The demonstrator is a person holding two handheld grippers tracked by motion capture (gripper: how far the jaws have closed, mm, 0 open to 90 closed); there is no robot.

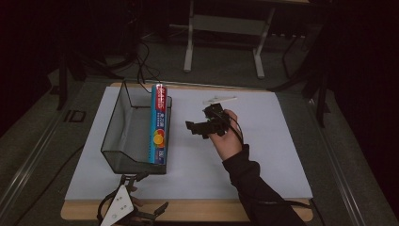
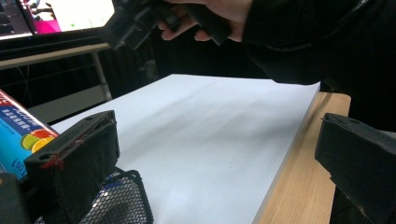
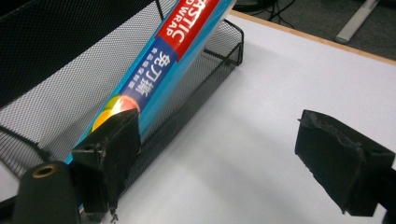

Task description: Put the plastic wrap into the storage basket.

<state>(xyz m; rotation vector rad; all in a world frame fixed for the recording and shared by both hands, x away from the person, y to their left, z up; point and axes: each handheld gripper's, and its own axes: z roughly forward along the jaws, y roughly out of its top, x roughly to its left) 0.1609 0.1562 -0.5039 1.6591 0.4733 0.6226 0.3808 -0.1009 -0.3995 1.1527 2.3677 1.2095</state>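
A long blue and red plastic wrap box (image 1: 159,123) leans along the right rim of a black mesh basket (image 1: 113,123). In the right gripper view the box (image 3: 177,51) rests slanted on the basket's wall (image 3: 46,60). My right gripper (image 1: 200,123) hovers just right of the basket, open and holding nothing (image 3: 226,154); its left jaw is close to the box. At the table's front edge my left gripper (image 1: 149,192) stands open and holds nothing (image 2: 215,158), beside the basket's near corner (image 2: 116,200).
A white sheet (image 1: 263,155) covers most of the wooden table (image 1: 197,210). A thin white stick (image 1: 219,99) lies at the back. Desk legs (image 1: 189,42) stand on the floor beyond. A lit screen (image 2: 70,14) shows in the left gripper view.
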